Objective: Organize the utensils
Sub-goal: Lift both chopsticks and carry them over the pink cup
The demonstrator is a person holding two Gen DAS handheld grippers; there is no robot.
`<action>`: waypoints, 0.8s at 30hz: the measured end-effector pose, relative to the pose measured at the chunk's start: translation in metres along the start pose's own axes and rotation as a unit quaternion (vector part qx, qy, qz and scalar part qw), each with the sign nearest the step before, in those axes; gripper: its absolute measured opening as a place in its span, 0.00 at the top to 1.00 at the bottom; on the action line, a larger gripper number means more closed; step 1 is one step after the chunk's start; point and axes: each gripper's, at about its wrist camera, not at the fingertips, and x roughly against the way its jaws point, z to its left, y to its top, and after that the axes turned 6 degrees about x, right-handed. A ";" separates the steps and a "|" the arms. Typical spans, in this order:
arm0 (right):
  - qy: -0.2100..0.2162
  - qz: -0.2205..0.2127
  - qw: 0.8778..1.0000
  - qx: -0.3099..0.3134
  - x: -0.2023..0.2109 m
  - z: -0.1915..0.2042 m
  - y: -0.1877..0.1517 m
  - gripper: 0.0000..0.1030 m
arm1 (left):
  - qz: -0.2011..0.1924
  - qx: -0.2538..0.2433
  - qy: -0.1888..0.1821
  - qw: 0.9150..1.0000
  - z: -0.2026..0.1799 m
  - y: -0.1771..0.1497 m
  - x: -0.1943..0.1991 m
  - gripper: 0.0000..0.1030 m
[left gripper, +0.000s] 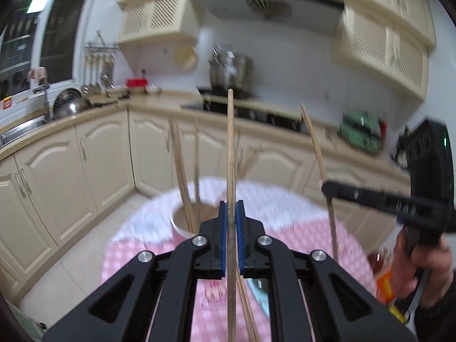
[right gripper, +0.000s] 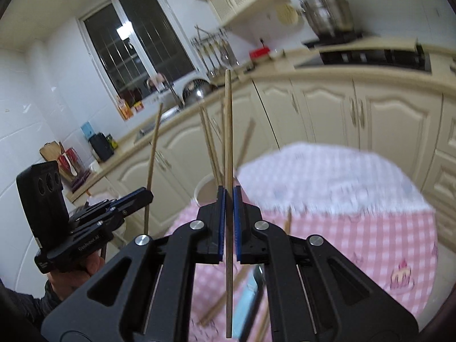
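Observation:
My left gripper [left gripper: 231,208] is shut on a wooden chopstick [left gripper: 230,142] that stands upright between its blue pads. Just beyond it a pale round holder [left gripper: 182,222] on the table has several chopsticks leaning in it. My right gripper [right gripper: 228,191] is shut on a second chopstick [right gripper: 228,119], also upright. Each gripper shows in the other's view: the right gripper [left gripper: 327,189] at the right with its stick [left gripper: 316,148], the left gripper [right gripper: 146,195] at the left with its stick [right gripper: 152,148]. The holder [right gripper: 205,188] sits ahead of the right gripper. Loose chopsticks [right gripper: 216,307] lie on the cloth below.
A round table with a pink checked cloth [right gripper: 356,228] carries the holder. A light blue flat item [right gripper: 250,287] lies under the right gripper. Cream kitchen cabinets [left gripper: 99,148], a sink [left gripper: 20,131] and a stove with a steel pot [left gripper: 230,68] ring the room.

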 end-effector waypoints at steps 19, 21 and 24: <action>-0.008 -0.099 0.994 0.042 -0.077 0.029 0.082 0.95 | -0.161 0.048 0.019 0.986 0.020 0.092 -0.033 0.94; -0.012 -0.106 0.994 0.037 -0.085 0.027 0.082 0.95 | -0.164 0.048 0.020 0.985 0.021 0.090 -0.040 0.94; -0.018 -0.110 0.993 0.032 -0.095 0.023 0.081 0.94 | -0.161 0.052 0.022 0.985 0.024 0.086 -0.053 0.94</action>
